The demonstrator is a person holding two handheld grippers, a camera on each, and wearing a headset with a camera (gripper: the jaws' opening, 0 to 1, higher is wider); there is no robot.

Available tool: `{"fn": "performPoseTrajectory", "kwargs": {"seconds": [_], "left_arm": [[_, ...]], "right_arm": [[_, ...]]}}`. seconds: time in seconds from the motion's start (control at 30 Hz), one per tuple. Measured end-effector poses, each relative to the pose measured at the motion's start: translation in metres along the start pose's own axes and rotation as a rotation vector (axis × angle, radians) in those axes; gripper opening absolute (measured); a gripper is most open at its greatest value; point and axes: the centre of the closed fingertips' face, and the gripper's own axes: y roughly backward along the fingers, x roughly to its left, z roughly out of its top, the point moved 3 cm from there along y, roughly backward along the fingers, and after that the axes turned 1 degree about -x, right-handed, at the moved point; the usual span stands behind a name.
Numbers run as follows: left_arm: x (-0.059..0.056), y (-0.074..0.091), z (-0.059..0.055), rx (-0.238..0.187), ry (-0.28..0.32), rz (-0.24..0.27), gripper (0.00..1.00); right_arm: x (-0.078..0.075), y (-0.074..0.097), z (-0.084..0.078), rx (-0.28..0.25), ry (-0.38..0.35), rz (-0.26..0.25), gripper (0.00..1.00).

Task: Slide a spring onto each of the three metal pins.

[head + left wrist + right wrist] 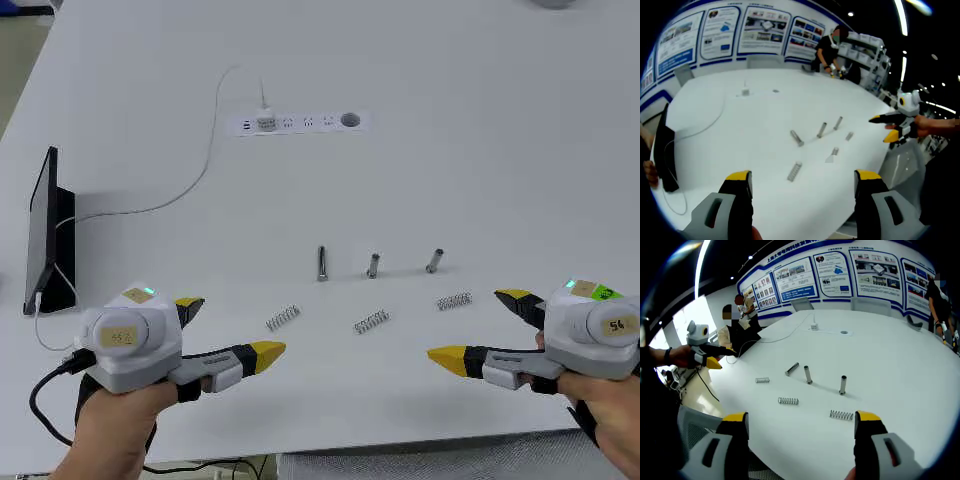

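Three metal pins [322, 263] [373, 265] [434, 261] sit in a row mid-table; the left one looks laid flat, the other two stand upright. In front of them lie three springs [283, 318] [371, 321] [454, 301], each apart from the pins. My left gripper [228, 327] hovers open at the lower left, just left of the first spring. My right gripper [480, 326] is open at the lower right, beside the third spring. Both hold nothing. The left gripper view shows the pins [822, 130] and a spring [794, 171] ahead of its jaws. In the right gripper view a spring [841, 414] lies closest.
A white power strip [300, 123] with a cable lies at the back of the white table [480, 160]. A black screen [45, 230] stands at the left edge. The table's front edge runs just below the grippers. A person [832, 47] stands beyond the far side.
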Motion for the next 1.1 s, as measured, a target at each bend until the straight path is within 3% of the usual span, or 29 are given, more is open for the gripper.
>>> {"fn": "performPoseTrajectory", "kwargs": {"seconds": [0.33, 0.8, 1.1], "left_arm": [[-0.001, -0.005, 0.002, 0.009, -0.007, -0.011, 0.85], [-0.003, -0.017, 0.006, 0.014, -0.003, -0.023, 0.84], [-0.003, -0.033, 0.012, 0.016, 0.014, -0.035, 0.82]], "right_arm": [[0.003, 0.000, -0.004, 0.015, 0.036, 0.008, 0.90], [0.005, 0.001, -0.006, 0.025, 0.023, 0.022, 0.90], [0.008, 0.004, -0.012, 0.021, -0.001, 0.019, 0.90]]}}
